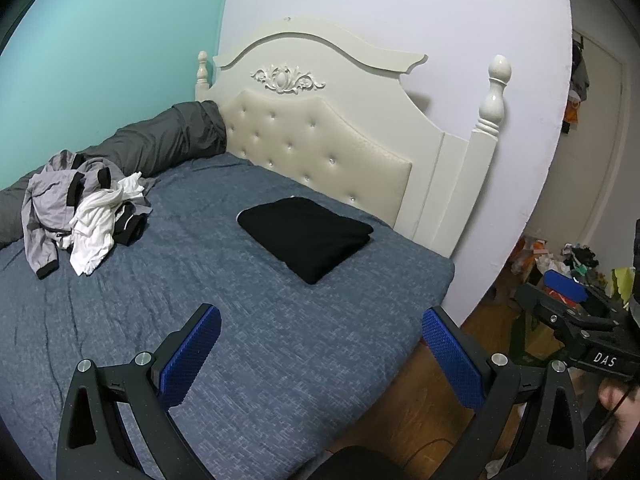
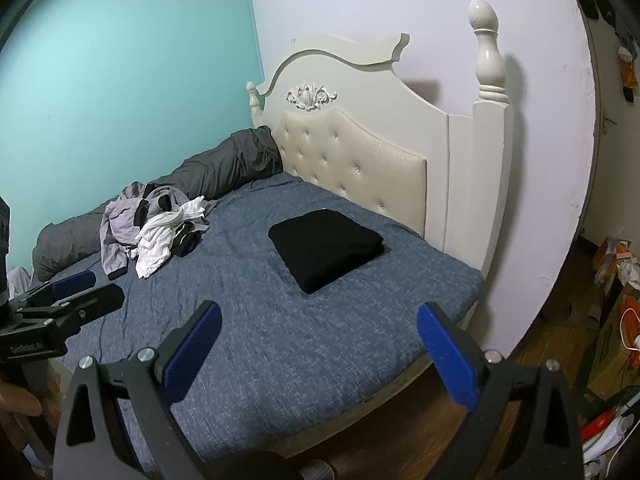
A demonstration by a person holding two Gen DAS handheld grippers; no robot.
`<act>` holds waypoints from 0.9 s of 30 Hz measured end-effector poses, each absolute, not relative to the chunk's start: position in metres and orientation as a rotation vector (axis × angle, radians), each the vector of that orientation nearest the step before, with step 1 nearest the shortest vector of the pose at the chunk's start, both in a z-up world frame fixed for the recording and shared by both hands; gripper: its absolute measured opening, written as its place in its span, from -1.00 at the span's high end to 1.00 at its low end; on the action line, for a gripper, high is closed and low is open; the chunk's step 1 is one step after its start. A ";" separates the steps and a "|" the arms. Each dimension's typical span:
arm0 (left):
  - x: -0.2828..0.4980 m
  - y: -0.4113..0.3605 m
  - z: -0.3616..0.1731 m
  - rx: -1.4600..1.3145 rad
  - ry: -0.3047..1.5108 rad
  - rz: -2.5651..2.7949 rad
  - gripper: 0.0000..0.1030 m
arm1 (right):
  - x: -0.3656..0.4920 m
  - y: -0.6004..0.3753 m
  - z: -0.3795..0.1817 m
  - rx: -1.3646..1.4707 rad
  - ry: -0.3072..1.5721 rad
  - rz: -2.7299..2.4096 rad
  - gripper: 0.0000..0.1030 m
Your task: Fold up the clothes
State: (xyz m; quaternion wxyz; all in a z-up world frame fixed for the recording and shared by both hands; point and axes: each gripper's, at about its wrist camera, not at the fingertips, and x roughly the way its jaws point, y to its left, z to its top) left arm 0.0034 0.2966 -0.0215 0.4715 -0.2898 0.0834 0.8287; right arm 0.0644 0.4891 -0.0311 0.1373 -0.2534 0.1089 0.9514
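Both my tongs hang spread wide above the bed, gripping nothing.

From largest down: I see the bed (image 1: 280, 360) with its blue-grey cover, the cream headboard (image 1: 320, 136), a grey rolled duvet (image 1: 168, 136) along the teal wall, the folded black garment (image 1: 306, 236) lying flat near the headboard, a rumpled pile of clothes (image 1: 80, 212) well apart from it, then my left tongs (image 1: 320, 344) and right tongs (image 2: 318, 342).

bedspread (image 1: 240, 320): blue woven cloth, matt, coarse fleck
folded garment (image 1: 306, 236): black cloth, matt, smooth
headboard (image 1: 320, 148): cream tufted padding, slight sheen; frame painted
bedpost (image 2: 489, 56): glossy white
left gripper (image 1: 320, 344): matt black plastic, textured blue pads, metal pins
floor (image 1: 420, 392): wood
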 end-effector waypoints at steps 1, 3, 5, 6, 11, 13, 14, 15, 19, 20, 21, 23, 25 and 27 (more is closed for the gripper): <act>0.004 0.296 -0.021 -0.707 0.204 2.033 -0.99 | 0.064 0.489 -0.031 -0.735 0.317 2.753 -0.92; 0.004 0.296 -0.021 -0.703 0.205 2.041 -0.99 | 0.064 0.489 -0.032 -0.738 0.317 2.753 -0.92; 0.004 0.295 -0.022 -0.704 0.203 2.046 -0.99 | 0.064 0.489 -0.032 -0.740 0.316 2.753 -0.92; 0.004 0.295 -0.022 -0.705 0.204 2.047 -0.99 | 0.064 0.489 -0.032 -0.742 0.317 2.753 -0.92; 0.003 0.295 -0.023 -0.711 0.207 2.048 -0.99 | 0.065 0.488 -0.033 -0.743 0.319 2.754 -0.92; 0.003 0.295 -0.023 -0.716 0.204 2.044 -0.99 | 0.065 0.487 -0.033 -0.744 0.319 2.755 -0.92; 0.003 0.295 -0.023 -0.720 0.201 2.042 -0.99 | 0.065 0.487 -0.033 -0.746 0.319 2.756 -0.92; 0.002 0.295 -0.024 -0.724 0.198 2.040 -0.99 | 0.064 0.487 -0.033 -0.747 0.320 2.756 -0.92; 0.002 0.295 -0.024 -0.729 0.193 2.036 -0.99 | 0.064 0.485 -0.034 -0.751 0.319 2.757 -0.92; 0.003 0.295 -0.024 -0.729 0.193 2.037 -0.99 | 0.063 0.485 -0.034 -0.752 0.318 2.757 -0.92; 0.003 0.295 -0.024 -0.729 0.192 2.038 -0.99 | 0.063 0.485 -0.034 -0.752 0.318 2.756 -0.92; 0.002 0.294 -0.024 -0.729 0.191 2.039 -0.99 | 0.063 0.485 -0.034 -0.752 0.318 2.756 -0.92; 0.002 0.294 -0.024 -0.727 0.191 2.042 -0.99 | 0.063 0.485 -0.034 -0.752 0.318 2.755 -0.92; 0.003 0.294 -0.024 -0.724 0.192 2.046 -0.99 | 0.063 0.485 -0.033 -0.751 0.317 2.755 -0.92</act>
